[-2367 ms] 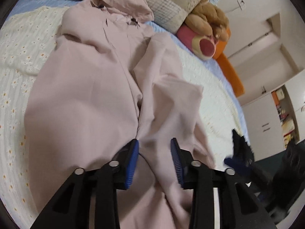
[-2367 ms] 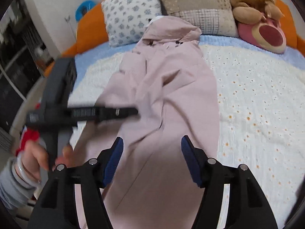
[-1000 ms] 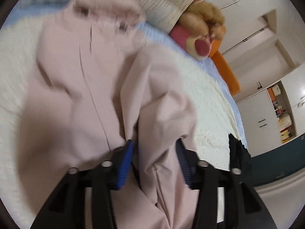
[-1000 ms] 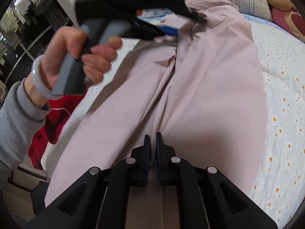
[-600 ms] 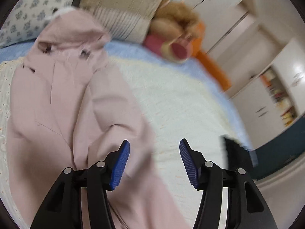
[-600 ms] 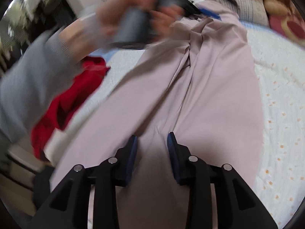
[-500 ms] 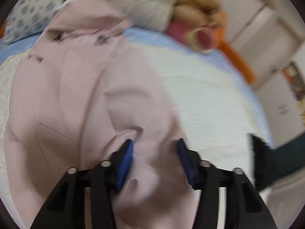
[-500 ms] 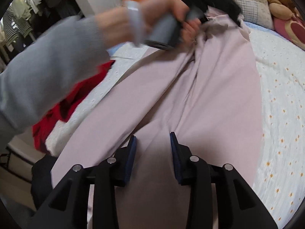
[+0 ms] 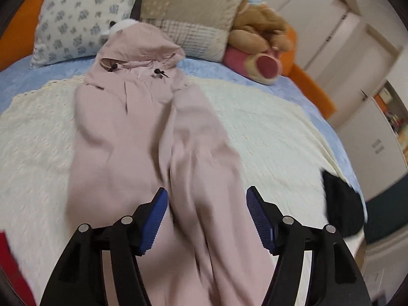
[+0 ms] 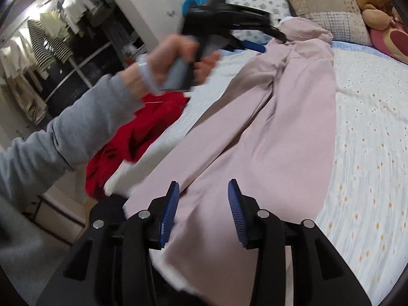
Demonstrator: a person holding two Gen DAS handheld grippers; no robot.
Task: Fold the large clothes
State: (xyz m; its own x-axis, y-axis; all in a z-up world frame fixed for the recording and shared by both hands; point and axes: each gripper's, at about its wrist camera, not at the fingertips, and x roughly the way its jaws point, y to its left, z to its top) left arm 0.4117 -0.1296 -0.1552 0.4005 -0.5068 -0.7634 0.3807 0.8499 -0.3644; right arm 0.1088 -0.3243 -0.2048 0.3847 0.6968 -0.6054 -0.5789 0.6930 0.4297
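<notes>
Left wrist view: the left gripper (image 9: 205, 223) has just been spreading its jaws, now apart over the pink coat (image 9: 142, 137) lying lengthwise on the bed (image 9: 267, 127) — hood at 12 o'clock. Right gripper (image 10: 202, 210) gapes too, above the coat's hem, nothing clamped — red garment (image 10: 132, 137) at 9 o'clock.

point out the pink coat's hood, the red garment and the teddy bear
pink coat's hood (image 9: 139, 44), left wrist view, on the top of the hood.
red garment (image 10: 132, 132), right wrist view, on its bunched middle.
teddy bear (image 9: 257, 25), left wrist view, on its brown body.
</notes>
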